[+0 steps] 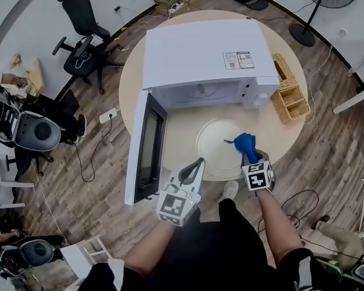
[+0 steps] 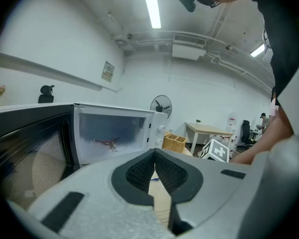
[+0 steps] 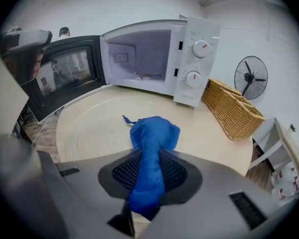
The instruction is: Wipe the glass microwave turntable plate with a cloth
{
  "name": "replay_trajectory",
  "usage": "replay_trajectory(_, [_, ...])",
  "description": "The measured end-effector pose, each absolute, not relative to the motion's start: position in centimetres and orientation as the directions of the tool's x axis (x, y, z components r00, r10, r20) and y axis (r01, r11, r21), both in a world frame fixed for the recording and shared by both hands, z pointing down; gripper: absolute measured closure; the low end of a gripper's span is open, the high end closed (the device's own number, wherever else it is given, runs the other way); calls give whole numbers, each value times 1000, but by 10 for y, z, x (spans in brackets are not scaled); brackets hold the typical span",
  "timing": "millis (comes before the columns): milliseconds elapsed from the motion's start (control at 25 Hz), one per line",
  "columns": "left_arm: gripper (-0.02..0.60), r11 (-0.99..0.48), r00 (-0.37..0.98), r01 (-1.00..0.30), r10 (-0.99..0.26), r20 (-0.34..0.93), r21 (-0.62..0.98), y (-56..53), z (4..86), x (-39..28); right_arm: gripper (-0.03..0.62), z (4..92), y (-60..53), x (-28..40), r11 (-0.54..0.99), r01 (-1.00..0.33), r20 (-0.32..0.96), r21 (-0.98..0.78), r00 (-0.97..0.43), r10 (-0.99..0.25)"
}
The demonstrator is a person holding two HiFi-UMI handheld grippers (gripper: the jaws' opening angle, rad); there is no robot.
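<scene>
Blue cloth (image 3: 150, 133) pinched in the right gripper (image 3: 148, 156), over the glass plate (image 1: 213, 143).

The right jaws are closed on a rolled strip of the cloth. Its bunched free end sits beyond the tips, on the right part of the plate. The plate lies flat on the round table (image 1: 133, 77), just near of the open microwave (image 1: 206, 53). The left gripper (image 2: 154, 152) has its jaws closed with the tips touching and nothing between them. It is held near and left of the plate, close to the near end of the microwave door (image 1: 147, 144), which swings out to the left. A wicker basket (image 1: 289, 94) stands on the table's right edge, beside the microwave.
</scene>
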State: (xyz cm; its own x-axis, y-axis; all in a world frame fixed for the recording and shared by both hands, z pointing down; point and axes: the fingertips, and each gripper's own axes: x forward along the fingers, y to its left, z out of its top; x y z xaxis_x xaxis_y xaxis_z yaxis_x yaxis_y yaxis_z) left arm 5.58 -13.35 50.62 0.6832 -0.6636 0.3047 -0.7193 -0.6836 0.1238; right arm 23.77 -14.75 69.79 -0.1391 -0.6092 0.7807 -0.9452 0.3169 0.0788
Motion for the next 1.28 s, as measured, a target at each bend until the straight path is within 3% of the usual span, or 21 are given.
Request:
replay_trajectory(560, [575,-690,686,-716,-667,291,107,-132,495,55,514,673,-151,256,245,-967,740,71,-114,-662])
replay_trajectory(880, [577,-682,680,-725,-686,259,97,-138,482,50,514,551,-169,232,260,-962,490,83,-188,-851])
replay_trajectory(1280, [577,-658,658,-751,-738,146,60,-162,430,36,514,385,-175,194,299,-949,126,103,-286,-950])
